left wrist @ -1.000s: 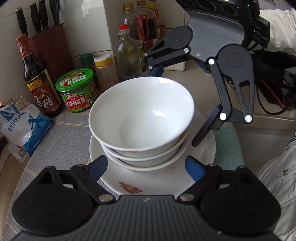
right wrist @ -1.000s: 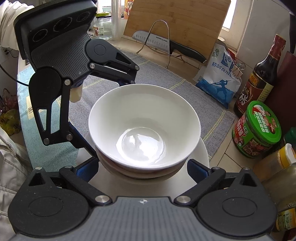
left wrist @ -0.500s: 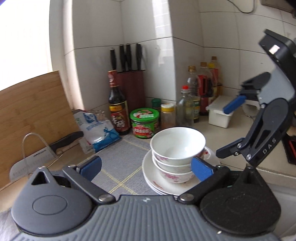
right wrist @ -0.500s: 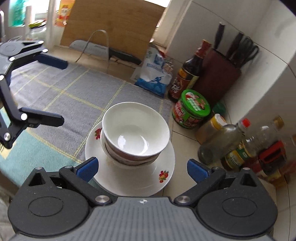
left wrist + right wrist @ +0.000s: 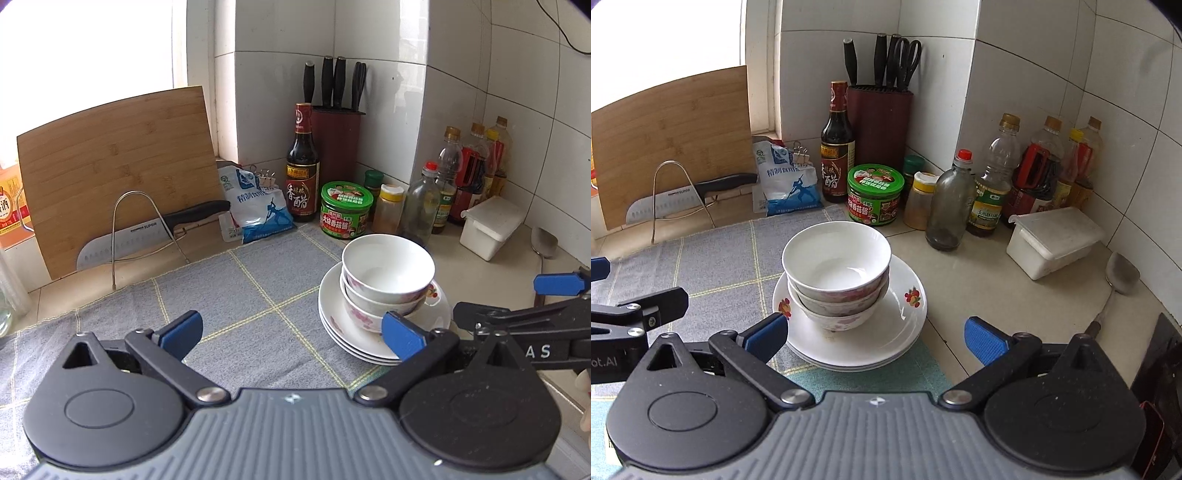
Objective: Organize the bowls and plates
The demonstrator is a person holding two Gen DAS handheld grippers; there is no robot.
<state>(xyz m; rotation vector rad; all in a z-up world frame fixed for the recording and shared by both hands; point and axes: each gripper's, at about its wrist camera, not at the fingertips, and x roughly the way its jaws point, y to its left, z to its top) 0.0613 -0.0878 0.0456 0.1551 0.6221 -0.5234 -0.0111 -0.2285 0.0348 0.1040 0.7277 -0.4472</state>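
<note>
Kitchen corner, tiled walls. Stack of bowls (image 5: 836, 273) sits nested on a stack of plates (image 5: 908, 314), white with red floral marks. The pile rests at the right edge of a grey checked mat (image 5: 258, 295), part of the plates overhanging onto the bare surface (image 5: 979, 280).

Left gripper (image 5: 291, 330): jaws spread wide, nothing between them, blue pads clear of the crockery; the plates lie just beyond its right pad. Right gripper (image 5: 875, 336): jaws also spread wide, released; the plate rim shows between its pads in that view, but the pads do not press on it. Each gripper shows at the edge of the other's view, both short of the pile.

Behind the pile: green-lidded jar (image 5: 875, 195), dark vinegar bottle (image 5: 837, 147), knife block (image 5: 881, 122), blue-and-white bag (image 5: 786, 181). Left: wooden cutting board (image 5: 118, 166) leaning upright, a cleaver (image 5: 147, 232) on a wire stand before it. Right: a row of oil and sauce bottles (image 5: 1027, 170), white lidded box (image 5: 1052, 240), metal spoon (image 5: 1119, 280) lying flat.
</note>
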